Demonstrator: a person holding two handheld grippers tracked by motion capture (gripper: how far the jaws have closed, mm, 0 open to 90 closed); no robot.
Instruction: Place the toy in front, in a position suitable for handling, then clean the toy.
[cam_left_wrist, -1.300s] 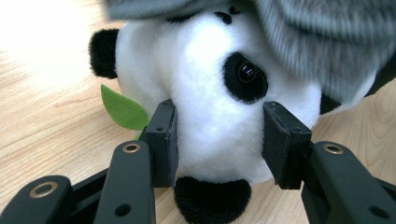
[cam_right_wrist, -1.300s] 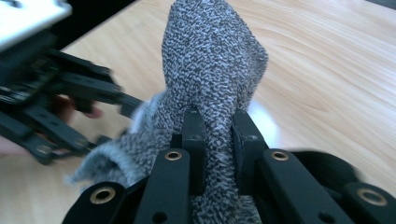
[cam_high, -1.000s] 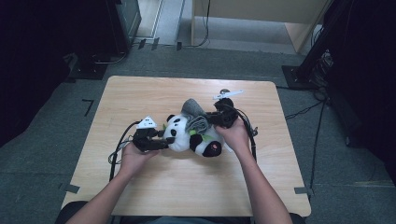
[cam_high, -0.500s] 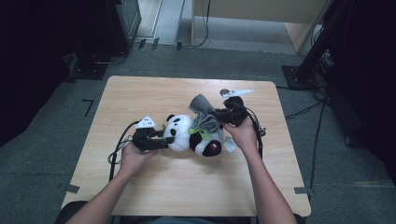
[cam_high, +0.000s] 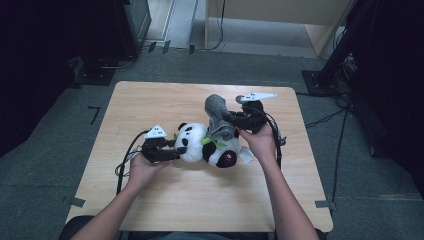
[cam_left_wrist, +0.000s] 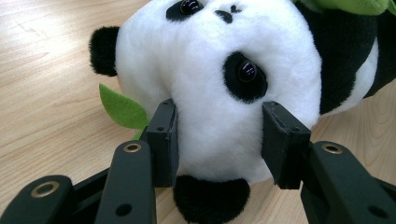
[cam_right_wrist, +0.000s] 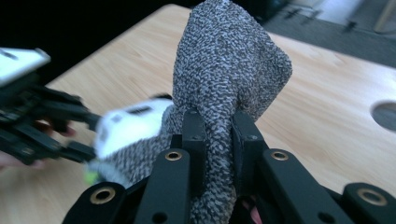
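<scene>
A black and white plush panda (cam_high: 206, 145) lies on its side in the middle of the wooden table (cam_high: 150, 105), with green leaves at its neck. My left gripper (cam_high: 167, 151) is shut on the panda's head (cam_left_wrist: 219, 88), its pads pressing into the white fur on both sides. A grey knitted cloth (cam_high: 218, 116) drapes over the panda's body and rises to the right. My right gripper (cam_high: 231, 119) is shut on a fold of that grey cloth (cam_right_wrist: 224, 88), pinched between its pads and lifted off the panda.
A green leaf (cam_left_wrist: 122, 108) sticks out beside the panda's head. Bare wood stretches in front of the panda toward the near table edge (cam_high: 200, 227). Dark equipment and cables (cam_high: 320, 120) stand on the floor around the table.
My right gripper has risen and moved right and away with the grey cloth, pulling it up off the panda. The left gripper and the panda's head have stayed put.
</scene>
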